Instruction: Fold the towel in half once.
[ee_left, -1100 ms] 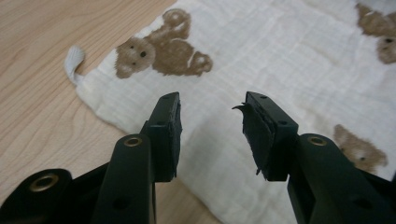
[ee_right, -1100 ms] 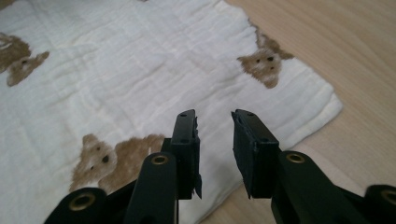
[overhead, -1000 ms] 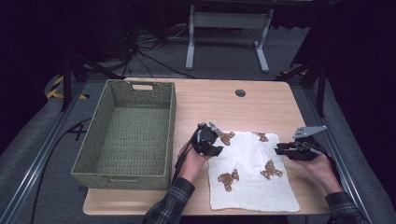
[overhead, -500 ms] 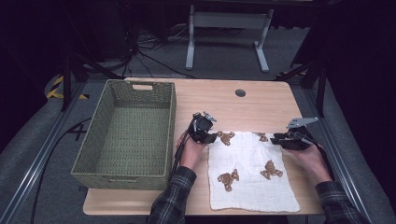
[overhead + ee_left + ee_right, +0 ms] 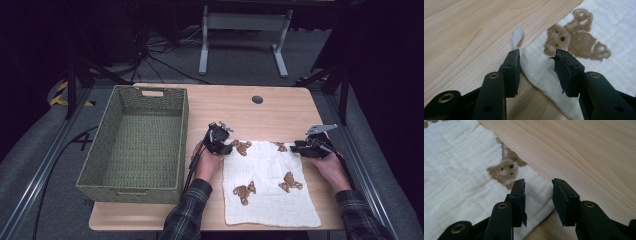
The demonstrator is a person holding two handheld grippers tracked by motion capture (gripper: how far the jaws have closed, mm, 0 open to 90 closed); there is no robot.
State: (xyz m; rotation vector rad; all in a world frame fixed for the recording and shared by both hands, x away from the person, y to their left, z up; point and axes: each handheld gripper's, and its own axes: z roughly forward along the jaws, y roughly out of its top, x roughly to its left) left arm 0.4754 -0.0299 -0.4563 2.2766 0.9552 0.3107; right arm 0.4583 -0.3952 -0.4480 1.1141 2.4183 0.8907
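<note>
High view: fixed above the near side, facing forward and down; takes in the whole surface, far off.
Left gripper view: rides the left hand-held gripper, close over the cloth corner, edge running toward 1 o'clock.
Right gripper view: rides the right hand-held gripper, close over the opposite corner, edge running toward 10 o'clock.
Shared: cloth and wood grain in all three.
</note>
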